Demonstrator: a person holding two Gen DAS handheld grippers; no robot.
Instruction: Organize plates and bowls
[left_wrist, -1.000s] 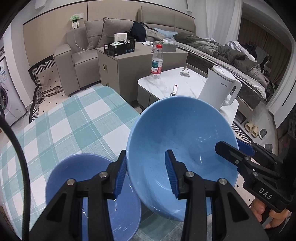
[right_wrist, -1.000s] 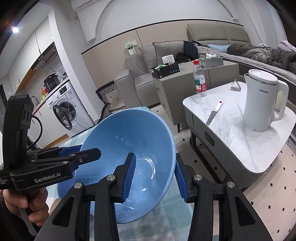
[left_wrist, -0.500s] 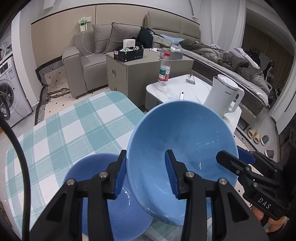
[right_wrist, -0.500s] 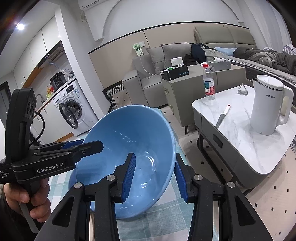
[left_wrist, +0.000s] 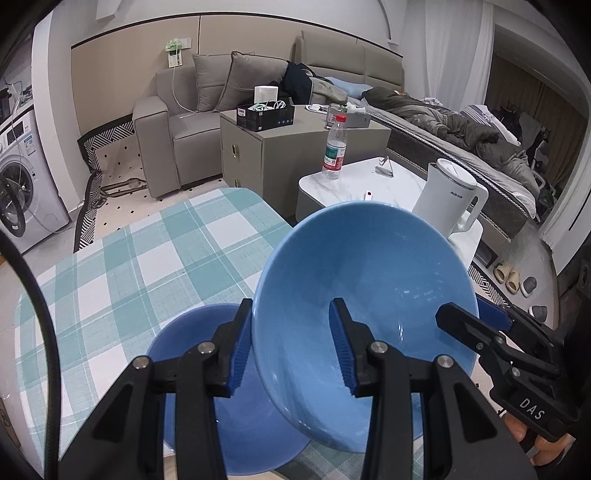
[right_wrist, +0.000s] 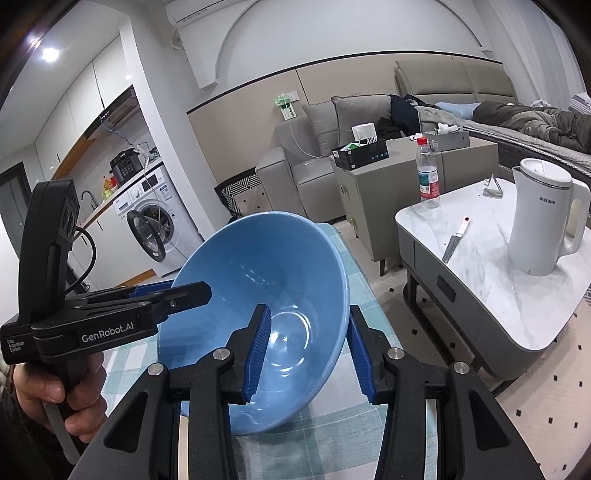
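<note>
A light blue bowl (left_wrist: 364, 280) is held tilted in the air between both grippers, above the checked tablecloth (left_wrist: 122, 258). My left gripper (left_wrist: 291, 347) straddles its left rim, one finger inside and one outside. My right gripper (right_wrist: 308, 350) straddles the opposite rim of the bowl (right_wrist: 258, 280) the same way. Each gripper also shows in the other's view, the right one (left_wrist: 476, 325) and the left one (right_wrist: 173, 295). A darker blue plate (left_wrist: 207, 369) lies flat on the cloth below the bowl, partly hidden by it.
A marble coffee table (right_wrist: 491, 266) stands to the right with a white kettle (right_wrist: 543, 218), a water bottle (right_wrist: 427, 177) and a knife (right_wrist: 456, 240). A grey cabinet (left_wrist: 295, 147), sofa and washing machine (left_wrist: 18, 184) stand beyond the table.
Both grippers have lifted the bowl slightly and drawn back toward me; more of the tablecloth and the plate below shows. The grip on the rim is unchanged.
</note>
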